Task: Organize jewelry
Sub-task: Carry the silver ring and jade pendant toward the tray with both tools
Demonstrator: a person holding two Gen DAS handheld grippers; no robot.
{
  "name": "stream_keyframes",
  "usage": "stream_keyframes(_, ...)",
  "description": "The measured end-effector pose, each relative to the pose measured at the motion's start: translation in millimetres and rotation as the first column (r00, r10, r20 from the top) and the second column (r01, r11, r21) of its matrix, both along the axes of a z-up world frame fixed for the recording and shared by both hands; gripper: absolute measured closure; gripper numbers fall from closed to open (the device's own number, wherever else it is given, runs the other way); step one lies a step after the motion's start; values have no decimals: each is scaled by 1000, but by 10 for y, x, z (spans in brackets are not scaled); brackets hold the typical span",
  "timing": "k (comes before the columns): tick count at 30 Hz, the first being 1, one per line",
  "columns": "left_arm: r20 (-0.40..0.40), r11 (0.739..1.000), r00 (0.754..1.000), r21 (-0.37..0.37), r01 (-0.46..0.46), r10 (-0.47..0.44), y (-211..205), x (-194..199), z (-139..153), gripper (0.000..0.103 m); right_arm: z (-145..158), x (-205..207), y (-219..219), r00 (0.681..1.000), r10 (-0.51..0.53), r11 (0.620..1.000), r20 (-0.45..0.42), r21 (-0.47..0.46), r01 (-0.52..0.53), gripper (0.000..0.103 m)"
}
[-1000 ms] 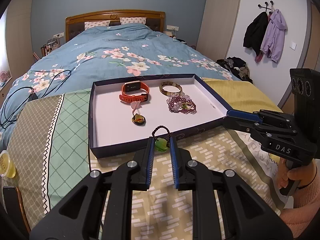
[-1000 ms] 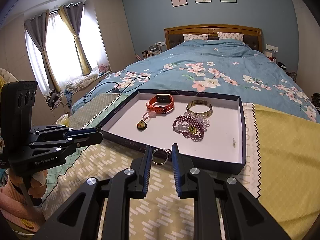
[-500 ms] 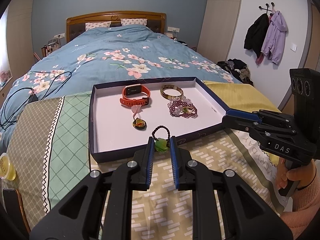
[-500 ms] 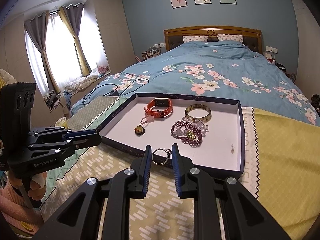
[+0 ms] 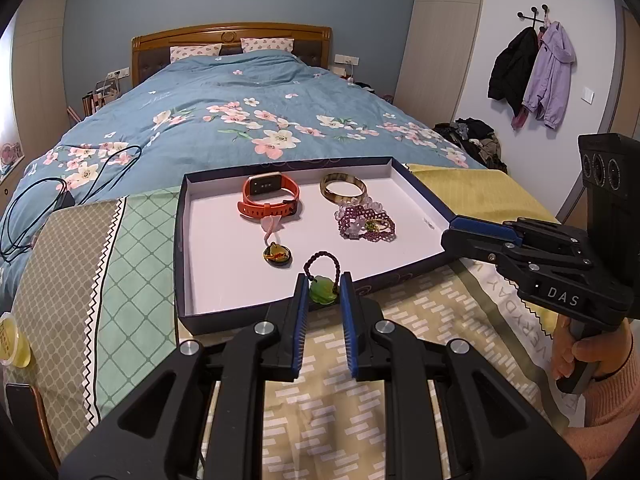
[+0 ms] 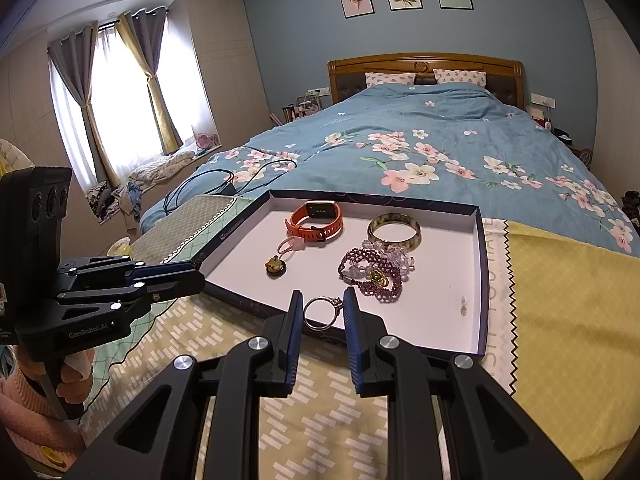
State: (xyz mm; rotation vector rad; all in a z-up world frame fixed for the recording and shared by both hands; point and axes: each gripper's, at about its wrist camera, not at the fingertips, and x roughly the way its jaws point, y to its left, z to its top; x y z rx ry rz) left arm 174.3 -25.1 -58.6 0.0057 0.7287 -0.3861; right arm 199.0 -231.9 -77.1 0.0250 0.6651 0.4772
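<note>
Left gripper (image 5: 323, 289): clamped on green pendant (image 5: 322, 290), as a second ago. Right gripper (image 6: 320, 312): narrow, apparently pinching silver ring (image 6: 320, 313). Both hang over the near rim of tray (image 5: 182, 248), grips unchanged. Orange watch (image 5: 269, 197) at tray's 12 o'clock.

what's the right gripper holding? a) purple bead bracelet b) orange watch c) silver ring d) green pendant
c: in the right wrist view the right gripper pinches a silver ring over the near edge of the tray; the green pendant is in the left gripper.
</note>
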Motion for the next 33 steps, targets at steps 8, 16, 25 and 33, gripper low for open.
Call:
stream_keyframes(8,2,1000,1000,1,-1,1,-15,31,4,87,-1,3,-1,1000,0,1000,-1,1,0,85)
stream_keyframes(16,4,1000,1000,3,-7,7,-12,84,13,87,11,70,-20,1000,-4,1000,-7,7,4,85)
stream_keyframes(25,7,1000,1000,5,-8,8,-9,128,17,87,-9,135,-33,1000,-8,1000,-10,8,8,84)
stream_keyframes(33,9,1000,1000,4,-10,10,-16,159,25,87,-13,143,-29,1000,-9,1000,-9,8,9,84)
